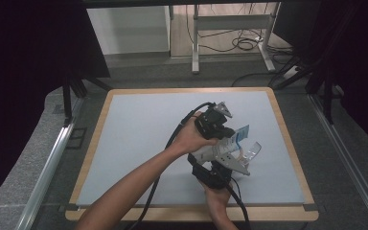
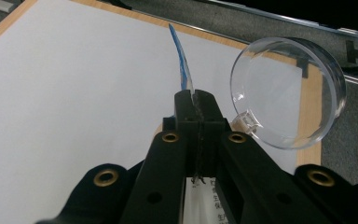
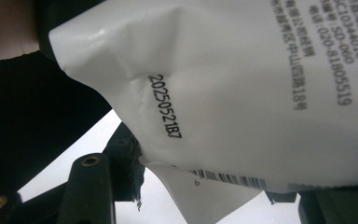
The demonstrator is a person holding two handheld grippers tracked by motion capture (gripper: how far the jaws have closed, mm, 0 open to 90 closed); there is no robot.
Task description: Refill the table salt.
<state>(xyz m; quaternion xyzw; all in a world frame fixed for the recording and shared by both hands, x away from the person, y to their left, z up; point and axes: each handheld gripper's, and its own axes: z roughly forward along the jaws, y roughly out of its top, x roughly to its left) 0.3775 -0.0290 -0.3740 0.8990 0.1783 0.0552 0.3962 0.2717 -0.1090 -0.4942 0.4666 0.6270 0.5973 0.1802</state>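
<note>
A white printed pouch (image 1: 216, 148) with a blue top edge (image 1: 242, 131) hangs above the mat between both grippers. My left gripper (image 1: 231, 135) is shut on the thin blue-and-white top edge (image 2: 182, 65); its jaws (image 2: 196, 100) meet with the film pinched between them. From the near side my right gripper (image 1: 219, 155) reaches up and is shut on the pouch's body. In the right gripper view the pouch (image 3: 242, 84) shows a date code and a barcode, with my right gripper (image 3: 205, 186) closed on its lower part. A clear round plastic cup (image 1: 252, 151) (image 2: 286, 91) sits just right of the pouch.
The grey-blue mat (image 1: 139, 143) covers a wood-edged table (image 1: 96, 139). Metal rails (image 1: 52, 153) run along both sides. Black cables trail from both grippers toward the near edge. A desk frame and loose cables (image 1: 242, 43) stand on the floor behind.
</note>
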